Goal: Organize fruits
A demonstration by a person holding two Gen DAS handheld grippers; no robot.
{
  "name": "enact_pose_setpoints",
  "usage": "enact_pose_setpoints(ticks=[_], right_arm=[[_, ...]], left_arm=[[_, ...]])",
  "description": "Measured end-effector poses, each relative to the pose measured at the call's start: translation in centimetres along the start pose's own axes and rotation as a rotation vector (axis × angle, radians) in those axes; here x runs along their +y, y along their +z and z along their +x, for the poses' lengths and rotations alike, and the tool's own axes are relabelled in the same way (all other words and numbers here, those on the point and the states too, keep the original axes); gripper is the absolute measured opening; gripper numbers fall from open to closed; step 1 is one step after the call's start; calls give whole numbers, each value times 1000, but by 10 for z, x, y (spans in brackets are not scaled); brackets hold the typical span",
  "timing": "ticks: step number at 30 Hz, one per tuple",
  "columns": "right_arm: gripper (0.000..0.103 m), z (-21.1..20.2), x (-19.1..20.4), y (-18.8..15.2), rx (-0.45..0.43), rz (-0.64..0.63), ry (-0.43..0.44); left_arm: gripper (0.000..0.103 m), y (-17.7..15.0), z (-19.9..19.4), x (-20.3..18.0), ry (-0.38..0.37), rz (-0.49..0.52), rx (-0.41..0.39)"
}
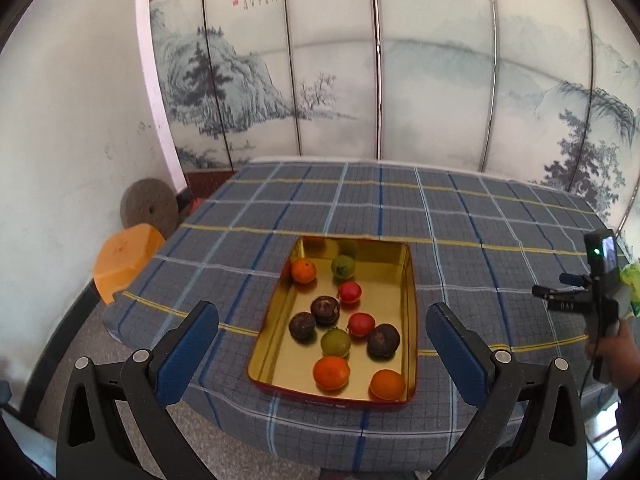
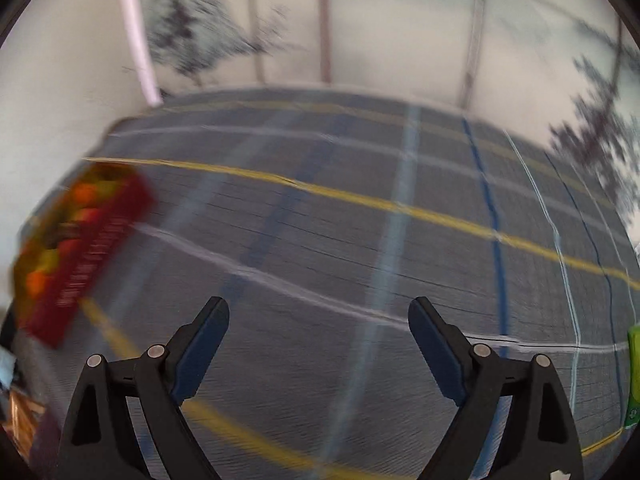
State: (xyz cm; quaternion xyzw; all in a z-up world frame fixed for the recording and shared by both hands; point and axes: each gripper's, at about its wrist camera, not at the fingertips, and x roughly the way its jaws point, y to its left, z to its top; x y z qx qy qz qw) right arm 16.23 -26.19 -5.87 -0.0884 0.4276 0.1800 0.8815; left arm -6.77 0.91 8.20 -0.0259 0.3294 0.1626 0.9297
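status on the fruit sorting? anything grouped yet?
Nothing looks sorted: the orange, red, green and dark brown fruits lie mixed in the gold tin on the plaid cloth. Nothing is in hand either; the left gripper hovers short of the tin with jaws wide open, and the right gripper is open and empty over bare cloth, its view motion-blurred. All the grouping is left.

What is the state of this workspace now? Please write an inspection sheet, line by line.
Surface: table under a blue-grey plaid cloth.
Job's things: gold rectangular metal tin holds three oranges, three dark brown fruits, two red and two green ones.
Clutter: green packet at the right edge.
Grippers: left gripper open, empty, before the tin; right gripper open, empty, over bare cloth, view blurred.
Cables: thin cable below the right hand.
Surroundings: painted landscape folding screen, orange plastic stool, grey round stone disc.
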Motion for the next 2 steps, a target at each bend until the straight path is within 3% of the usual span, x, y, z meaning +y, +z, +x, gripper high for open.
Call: enact_pose_setpoints(ticks=[2], right_arm=[[89,20,-27,3,49,38,-27]], left_arm=[[103,5,10,-5,30,9,28]])
